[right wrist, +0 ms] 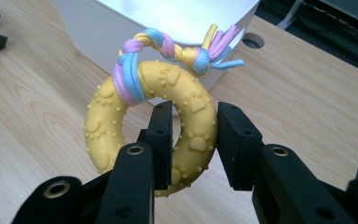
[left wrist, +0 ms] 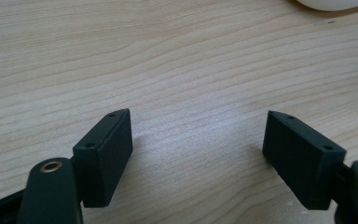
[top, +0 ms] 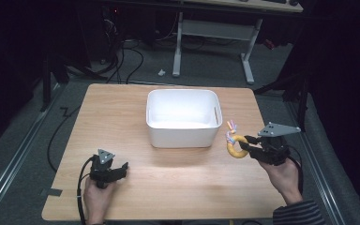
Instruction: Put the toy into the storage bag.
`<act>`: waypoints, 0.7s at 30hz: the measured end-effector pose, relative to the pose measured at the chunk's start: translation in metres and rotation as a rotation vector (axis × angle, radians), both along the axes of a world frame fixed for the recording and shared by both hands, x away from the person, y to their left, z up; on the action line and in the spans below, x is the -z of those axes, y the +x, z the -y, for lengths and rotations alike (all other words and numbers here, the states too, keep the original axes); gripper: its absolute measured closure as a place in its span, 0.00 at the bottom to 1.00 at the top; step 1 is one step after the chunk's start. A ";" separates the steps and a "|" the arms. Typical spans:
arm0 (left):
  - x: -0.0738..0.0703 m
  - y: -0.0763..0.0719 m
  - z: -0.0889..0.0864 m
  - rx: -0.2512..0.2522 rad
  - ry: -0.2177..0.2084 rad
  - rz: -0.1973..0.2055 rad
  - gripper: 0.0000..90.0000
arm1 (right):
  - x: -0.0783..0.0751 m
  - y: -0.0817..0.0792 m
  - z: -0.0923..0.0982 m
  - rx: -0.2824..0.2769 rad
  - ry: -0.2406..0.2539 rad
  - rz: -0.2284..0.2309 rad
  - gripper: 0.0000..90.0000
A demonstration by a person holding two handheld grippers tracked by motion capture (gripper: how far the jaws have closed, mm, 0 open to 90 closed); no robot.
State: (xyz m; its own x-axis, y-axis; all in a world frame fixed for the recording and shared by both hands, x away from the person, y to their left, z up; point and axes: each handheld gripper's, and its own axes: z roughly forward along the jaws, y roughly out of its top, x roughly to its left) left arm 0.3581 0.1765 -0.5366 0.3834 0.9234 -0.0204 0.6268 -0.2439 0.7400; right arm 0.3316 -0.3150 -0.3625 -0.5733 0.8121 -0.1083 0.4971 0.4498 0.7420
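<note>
Bin (top: 183, 139) sat empty mid-table (top: 122, 112), my right gripper (right wrist: 193, 140) clamped the yellow ring toy (right wrist: 196, 135) beside it, my left gripper (left wrist: 196, 154) gaped over bare wood, ring's underside hidden.

White bin (top: 183, 126) on wooden table (top: 122, 112)

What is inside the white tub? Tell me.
The white tub looks empty in the high view: only bare white floor and walls show. Its near wall hides a strip of floor, so that part cannot be checked.

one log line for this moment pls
right tongs: shut on yellow ring toy beside white bin | left tongs: open, over table
</note>
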 end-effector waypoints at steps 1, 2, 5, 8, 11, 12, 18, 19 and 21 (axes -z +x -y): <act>0.000 0.000 0.000 0.000 0.001 0.000 0.27 | -0.004 0.004 -0.002 -0.006 0.004 0.001 0.76; 0.000 0.000 0.000 0.000 0.001 0.000 0.27 | -0.004 0.004 -0.002 -0.006 0.004 0.001 0.76; 0.000 0.000 0.000 0.001 0.000 -0.002 0.27 | -0.013 0.011 -0.007 -0.018 -0.001 0.009 0.76; 0.000 0.000 0.000 0.000 -0.001 0.000 0.27 | -0.020 0.017 -0.012 -0.031 -0.005 0.016 0.76; 0.000 0.000 0.000 -0.001 -0.002 0.000 0.27 | -0.026 0.024 -0.016 -0.040 -0.003 0.015 0.76; 0.000 0.000 0.000 -0.001 -0.002 0.000 0.27 | -0.027 0.026 -0.018 -0.042 -0.004 0.016 0.76; 0.000 0.000 0.000 0.001 0.000 -0.002 0.27 | -0.035 0.036 -0.027 -0.058 0.002 0.024 0.76; 0.000 0.000 0.000 0.000 -0.001 -0.001 0.27 | -0.037 0.039 -0.031 -0.061 0.005 0.021 0.76; 0.000 0.000 0.000 0.000 -0.003 -0.001 0.27 | -0.039 0.042 -0.035 -0.069 -0.002 0.025 0.76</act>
